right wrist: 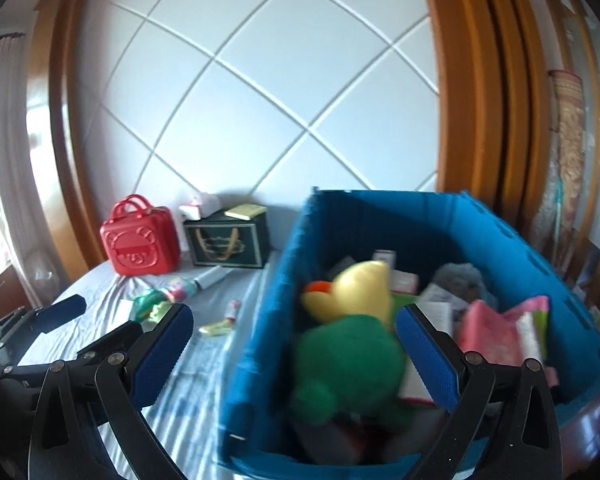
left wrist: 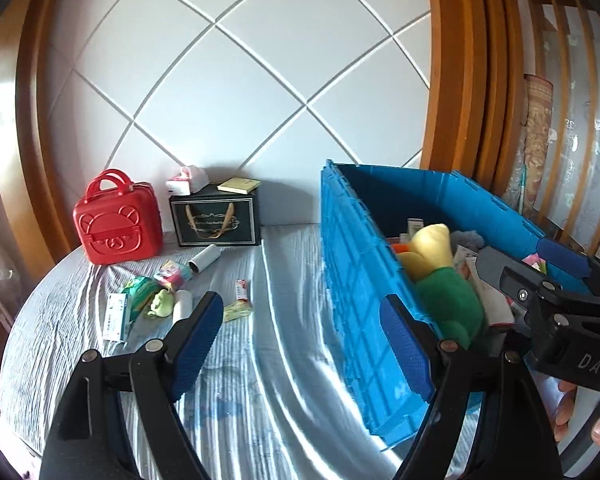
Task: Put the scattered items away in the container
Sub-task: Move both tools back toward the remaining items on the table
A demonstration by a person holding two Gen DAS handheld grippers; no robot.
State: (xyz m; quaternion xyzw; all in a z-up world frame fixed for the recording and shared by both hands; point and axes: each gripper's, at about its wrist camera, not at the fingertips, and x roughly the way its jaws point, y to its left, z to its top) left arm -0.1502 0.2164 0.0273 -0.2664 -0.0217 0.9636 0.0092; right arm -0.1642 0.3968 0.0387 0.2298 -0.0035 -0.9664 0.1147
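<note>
A blue plastic crate (left wrist: 356, 264) (right wrist: 420, 216) stands on the bed at the right. It holds a green and yellow plush toy (left wrist: 440, 276) (right wrist: 348, 340), pink packets (right wrist: 496, 332) and papers. Scattered items lie on the sheet at the left: a white roll (left wrist: 206, 258), a small colourful box (left wrist: 172, 274), a green pouch (left wrist: 140, 288), a white tube (left wrist: 182, 306), a small red and white tube (left wrist: 241, 290) and a card (left wrist: 115, 316). My left gripper (left wrist: 304, 344) is open and empty above the sheet by the crate's side. My right gripper (right wrist: 296, 356) is open and empty over the crate.
A red bear-face case (left wrist: 118, 224) and a black gift box (left wrist: 216, 218) with a tissue pack (left wrist: 188, 180) and a yellow notepad (left wrist: 239, 186) stand against the padded headboard (left wrist: 236, 80). A wooden frame (left wrist: 468, 72) rises behind the crate.
</note>
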